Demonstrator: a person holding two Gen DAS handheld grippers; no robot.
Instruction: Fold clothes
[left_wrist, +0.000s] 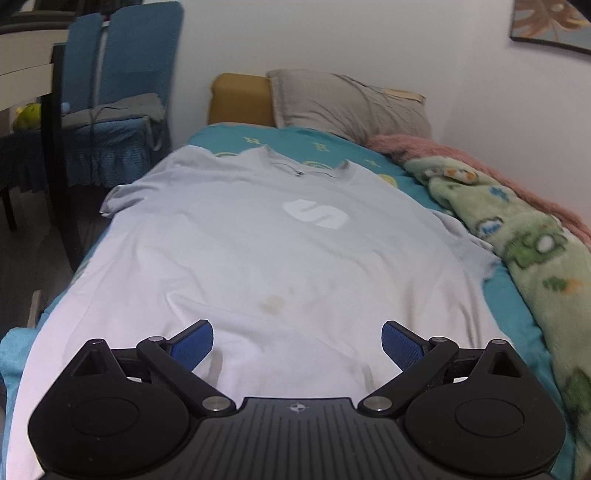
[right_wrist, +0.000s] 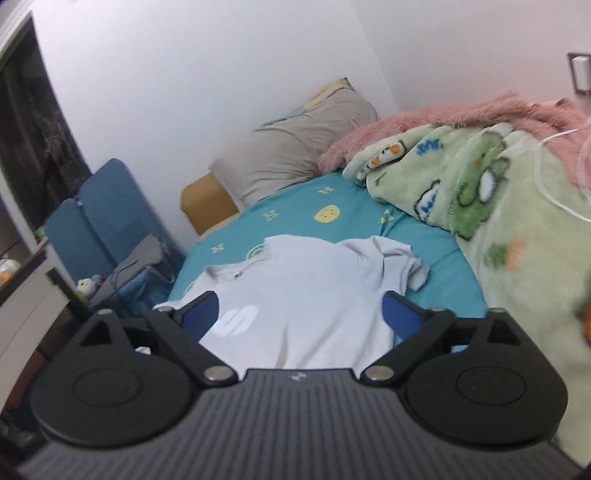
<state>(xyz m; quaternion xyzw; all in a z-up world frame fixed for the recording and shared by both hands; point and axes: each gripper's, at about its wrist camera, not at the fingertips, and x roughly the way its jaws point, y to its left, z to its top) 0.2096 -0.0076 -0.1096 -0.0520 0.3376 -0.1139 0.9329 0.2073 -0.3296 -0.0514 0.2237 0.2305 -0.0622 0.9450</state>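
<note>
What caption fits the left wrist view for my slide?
Open left gripper poised over the hem of a pale T-shirt spread flat on the teal bed sheet.

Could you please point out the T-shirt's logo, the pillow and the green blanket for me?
logo (left_wrist: 316, 213): left wrist view, middle of the white mark on the T-shirt's chest.
pillow (left_wrist: 347, 105): left wrist view, middle of its grey cover.
green blanket (right_wrist: 491, 192): right wrist view, on its frog print.
</note>
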